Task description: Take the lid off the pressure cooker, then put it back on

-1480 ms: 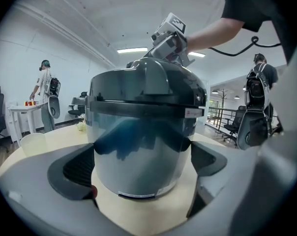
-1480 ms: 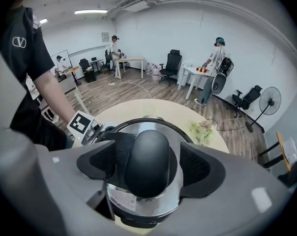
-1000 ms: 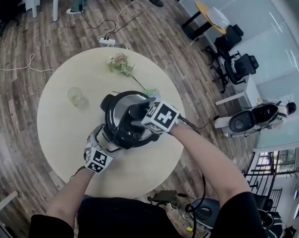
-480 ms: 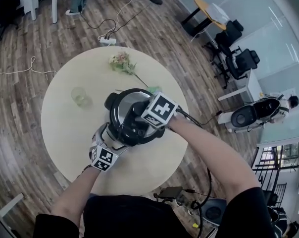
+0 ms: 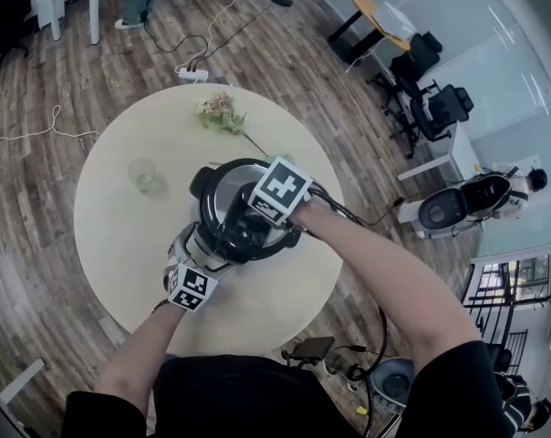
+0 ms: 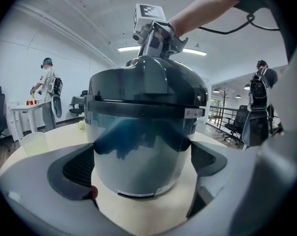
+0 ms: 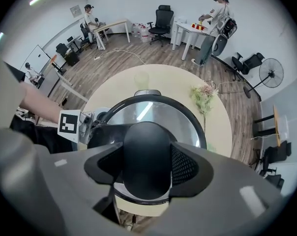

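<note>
Clenching right gripper [image 7: 147,167] on stiff black knob [image 7: 146,144] between its fingers, lid [image 7: 185,116] probably heavy, left gripper [image 6: 141,173] clamped round slick-looking cooker body [image 6: 138,141] between its pads.

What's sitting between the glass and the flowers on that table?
Nothing: the head view shows bare table between the glass and the flowers.

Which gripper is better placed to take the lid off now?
Right. The right gripper grips the handle of the lid from above, while the left gripper clamps the cooker from the side, bracing it.
</note>
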A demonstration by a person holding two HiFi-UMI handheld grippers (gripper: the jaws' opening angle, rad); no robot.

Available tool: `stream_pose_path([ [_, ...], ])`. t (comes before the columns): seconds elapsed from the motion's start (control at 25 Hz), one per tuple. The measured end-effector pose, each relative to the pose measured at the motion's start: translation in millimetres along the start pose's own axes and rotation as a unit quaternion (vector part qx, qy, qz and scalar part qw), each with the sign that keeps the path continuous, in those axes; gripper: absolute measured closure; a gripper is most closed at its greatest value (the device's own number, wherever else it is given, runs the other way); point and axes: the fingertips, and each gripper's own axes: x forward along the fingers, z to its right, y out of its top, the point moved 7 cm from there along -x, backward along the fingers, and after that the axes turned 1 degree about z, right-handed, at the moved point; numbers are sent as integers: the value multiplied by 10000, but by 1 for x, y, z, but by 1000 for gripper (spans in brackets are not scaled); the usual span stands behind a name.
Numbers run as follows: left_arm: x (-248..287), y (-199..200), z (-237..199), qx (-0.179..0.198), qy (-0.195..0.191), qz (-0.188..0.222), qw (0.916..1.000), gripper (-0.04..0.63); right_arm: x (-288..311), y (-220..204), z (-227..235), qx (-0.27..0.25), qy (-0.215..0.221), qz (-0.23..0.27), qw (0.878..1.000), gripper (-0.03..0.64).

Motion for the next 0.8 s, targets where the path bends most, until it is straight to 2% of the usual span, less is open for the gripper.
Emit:
stream_pose_path([
  [0.2, 0, 1, 1, -4, -11, -5, 10000, 6, -1, 0, 3, 562, -47, -92, 9984, 331],
  [0.32, -2, -1, 2, 0, -2, -4, 10000, 6, 2, 0, 5, 1135, -71, -116, 9934, 331],
  [0.44, -1, -1, 1, 7, 17, 8, 10000, 6, 4, 1, 6, 1495, -101, -203, 9885, 331],
  [0.52, -2, 0, 2, 9, 22, 8, 10000, 6, 4, 1, 8, 1864, -86, -208, 9822, 331],
  [0.68, -2, 1, 4, 12, 32, 14, 10000, 6, 4, -2, 11, 2714, -138, -249, 9620, 331],
  [0.8, -1, 2, 5, 4, 24, -3, 10000, 5, 4, -3, 11, 2965, -194, -342, 9542, 330],
])
